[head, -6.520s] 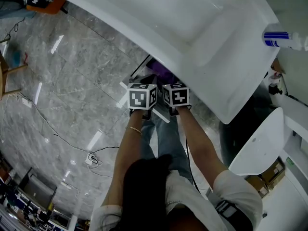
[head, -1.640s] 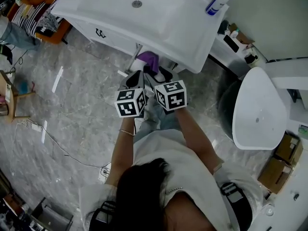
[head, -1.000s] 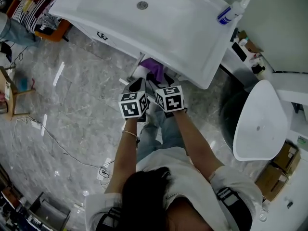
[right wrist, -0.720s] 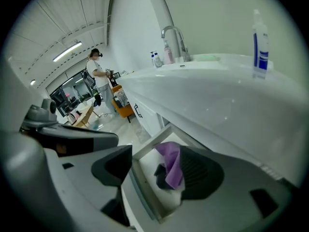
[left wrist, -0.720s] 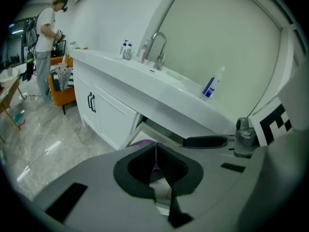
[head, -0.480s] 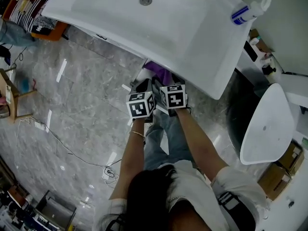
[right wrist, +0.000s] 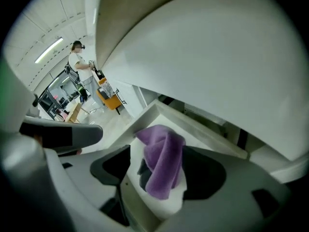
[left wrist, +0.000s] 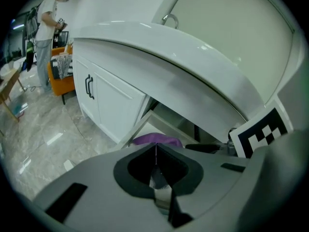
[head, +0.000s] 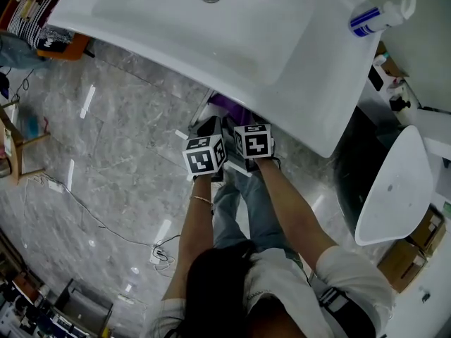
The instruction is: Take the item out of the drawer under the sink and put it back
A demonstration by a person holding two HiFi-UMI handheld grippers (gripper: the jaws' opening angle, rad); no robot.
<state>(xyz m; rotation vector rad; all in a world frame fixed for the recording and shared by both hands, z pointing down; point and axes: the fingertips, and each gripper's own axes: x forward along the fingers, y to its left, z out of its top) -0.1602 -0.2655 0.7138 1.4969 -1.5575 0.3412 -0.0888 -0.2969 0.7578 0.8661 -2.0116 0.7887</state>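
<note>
pump bottle (head: 380,16): blue-white | toilet (head: 394,182): lid down | cable (head: 156,254): across marble floor (head: 120,132)

"Bathroom, this?"

"A staged one, I'd say. Long white ceramic washbasin (head: 211,41), white oval toilet lid (head: 394,189) beside it, grey marble-tile floor (head: 120,146). But a loose thin cable (head: 158,254) trails across, under a ceiling strip light (right wrist: 48,50)."

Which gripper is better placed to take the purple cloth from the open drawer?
Right. The right gripper has just been opening its jaws, with the purple cloth between them in the drawer. The left gripper is shut.
</note>
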